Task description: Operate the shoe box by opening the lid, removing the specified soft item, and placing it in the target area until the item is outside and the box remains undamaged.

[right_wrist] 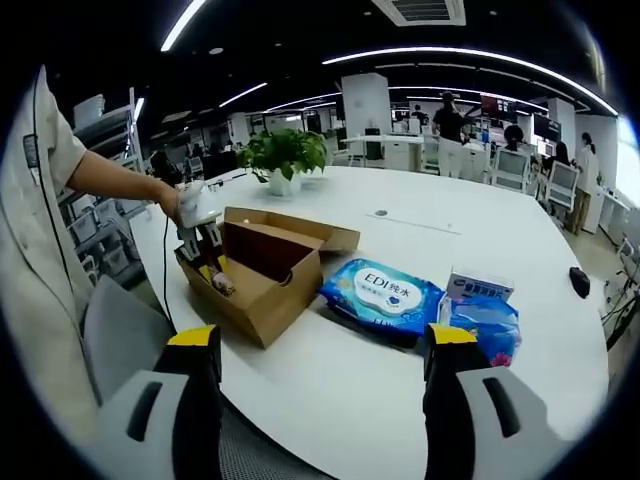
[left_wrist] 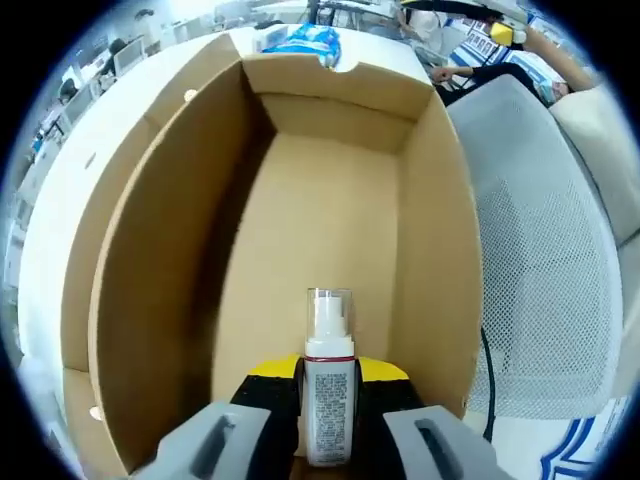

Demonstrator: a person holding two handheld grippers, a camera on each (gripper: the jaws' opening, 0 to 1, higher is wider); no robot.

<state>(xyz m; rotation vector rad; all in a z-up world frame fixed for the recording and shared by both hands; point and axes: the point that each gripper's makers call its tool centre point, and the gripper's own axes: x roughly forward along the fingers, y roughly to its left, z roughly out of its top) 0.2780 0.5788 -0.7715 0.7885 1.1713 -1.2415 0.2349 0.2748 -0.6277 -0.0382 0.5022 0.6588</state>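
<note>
Office lighting runs overhead, and a broad white desk [right_wrist: 420,330] carries everything I am working with. Out from the shoe box [right_wrist: 262,272]: its lid is already folded back, and in the left gripper view I look straight down into bare cardboard with my left tool [left_wrist: 328,440] low at the near end. That tool has its 2 jaws pressed against a small white spray bottle [left_wrist: 328,380], clamped upright between them. The bottle is hard plastic, so I judge it is not the soft item; it sits inside the box near the close wall.

Right of the box lies a blue wet-wipe pack [right_wrist: 382,292], soft-looking and already on the desk, with a smaller tissue pack [right_wrist: 480,312] just beyond it. My right tool [right_wrist: 322,400] hangs well back from the box, jaws wide apart and empty.

Risks from here: lifting at a tilt could scrape the bottle against the near wall and dent it, and a loose grip on smooth plastic could let it slip.
</note>
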